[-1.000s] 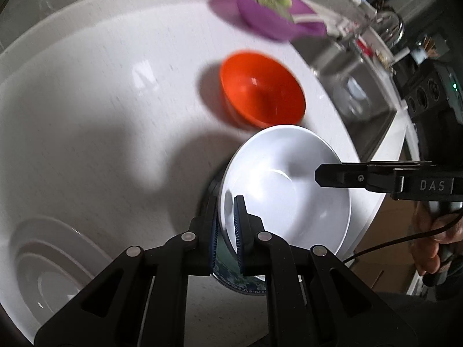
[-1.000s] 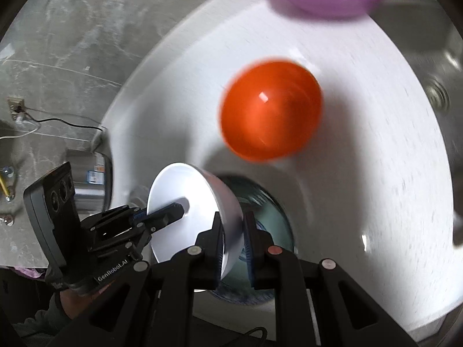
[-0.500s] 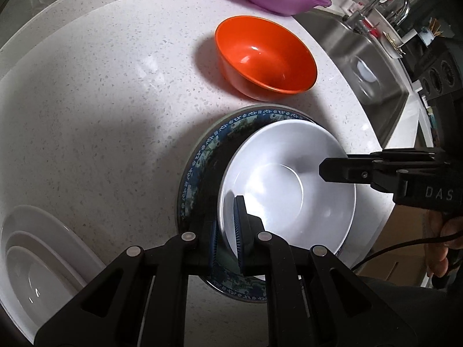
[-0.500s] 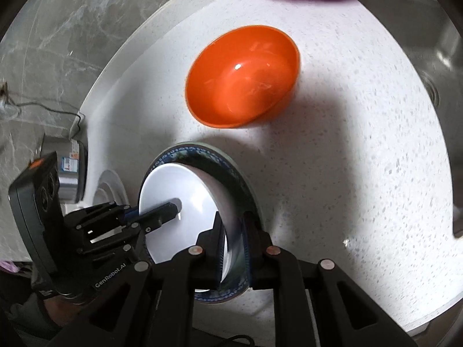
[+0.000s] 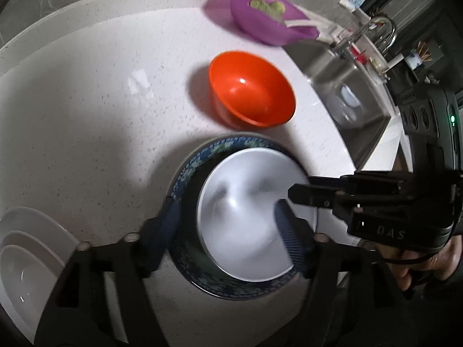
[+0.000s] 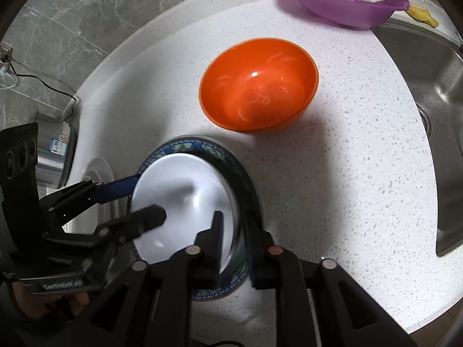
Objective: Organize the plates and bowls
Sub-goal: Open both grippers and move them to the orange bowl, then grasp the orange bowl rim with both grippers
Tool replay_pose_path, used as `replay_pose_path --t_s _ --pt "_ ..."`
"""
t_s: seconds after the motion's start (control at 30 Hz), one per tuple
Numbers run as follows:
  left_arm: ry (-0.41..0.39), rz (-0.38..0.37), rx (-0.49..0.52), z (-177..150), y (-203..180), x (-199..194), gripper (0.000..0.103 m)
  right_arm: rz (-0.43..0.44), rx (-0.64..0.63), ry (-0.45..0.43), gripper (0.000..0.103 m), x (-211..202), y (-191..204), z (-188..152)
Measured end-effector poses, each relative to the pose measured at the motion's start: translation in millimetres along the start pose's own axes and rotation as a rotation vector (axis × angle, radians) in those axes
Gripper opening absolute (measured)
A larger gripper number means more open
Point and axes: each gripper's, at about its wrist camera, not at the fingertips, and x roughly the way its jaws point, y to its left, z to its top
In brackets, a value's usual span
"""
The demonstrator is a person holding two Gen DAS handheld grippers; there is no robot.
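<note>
Releasing white bowl [image 5: 246, 228] into blue-patterned bowl [image 5: 185, 179] | both fingers spreading, left gripper [image 5: 228, 231] and right gripper [image 6: 233, 228] | we still must nest orange bowl [image 6: 259, 85] at 12 o'clock.

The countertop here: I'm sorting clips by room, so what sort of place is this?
Most likely a home kitchen. A speckled white countertop runs up to a stainless sink with a faucet, and bowls sit on it, among them an orange bowl.

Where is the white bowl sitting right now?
The white bowl sits inside the blue-patterned plate on the white counter, low and centre in both wrist views, just in front of the orange bowl.
</note>
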Motion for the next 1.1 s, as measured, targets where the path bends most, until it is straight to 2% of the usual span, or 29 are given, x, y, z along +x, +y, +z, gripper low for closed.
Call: replay_pose_path --t_s 0.03,0.07,0.1,0.17,0.27,0.43,0.57,0.63,0.7,0.73,0.83,0.87,0.97,1.03,1.1 --pt "-0.011 -0.002 -0.005 4 -2 -4 0.089 0.011 0.003 -0.015 0.032 -5 -1 0" --pt "-0.022 -0.009 -0.009 5 -1 -11 0.099 0.023 0.004 -0.036 0.044 -11 -1 -1" --pt "-0.032 -0.018 -0.015 9 1 -18 0.102 0.022 0.005 -0.057 0.058 -18 0 0" --pt "-0.048 -0.044 -0.022 17 5 -30 0.102 0.023 0.0 -0.12 0.067 -36 -3 -1" --pt "-0.072 -0.044 -0.011 34 12 -38 0.102 0.063 0.006 -0.18 0.073 -56 -13 5" --pt "-0.03 -0.003 -0.023 82 32 -27 0.102 0.123 0.128 -0.252 0.073 -69 -61 31" --pt "0.011 -0.018 -0.054 120 47 1 0.1 0.203 0.265 -0.229 0.073 -50 -108 49" --pt "0.025 0.009 -0.021 132 45 16 0.1 0.236 0.308 -0.207 0.07 -38 -119 56" --pt "0.057 0.025 0.004 142 42 36 0.1 0.284 0.313 -0.191 0.059 -27 -126 63" --pt "0.071 0.029 0.006 145 44 44 0.099 0.303 0.305 -0.183 0.057 -21 -125 65" --pt "0.101 0.02 0.007 149 46 67 0.08 0.324 0.287 -0.157 0.052 -7 -120 71" --pt "0.105 0.01 0.0 152 48 72 0.071 0.322 0.281 -0.147 0.05 -2 -118 74" --pt "0.115 0.012 0.014 157 46 86 0.071 0.317 0.281 -0.135 0.05 7 -117 80" --pt "0.126 0.019 0.019 154 44 92 0.064 0.304 0.287 -0.125 0.049 12 -118 83" --pt "0.132 0.009 0.008 155 45 99 0.046 0.301 0.288 -0.111 0.041 17 -119 85"
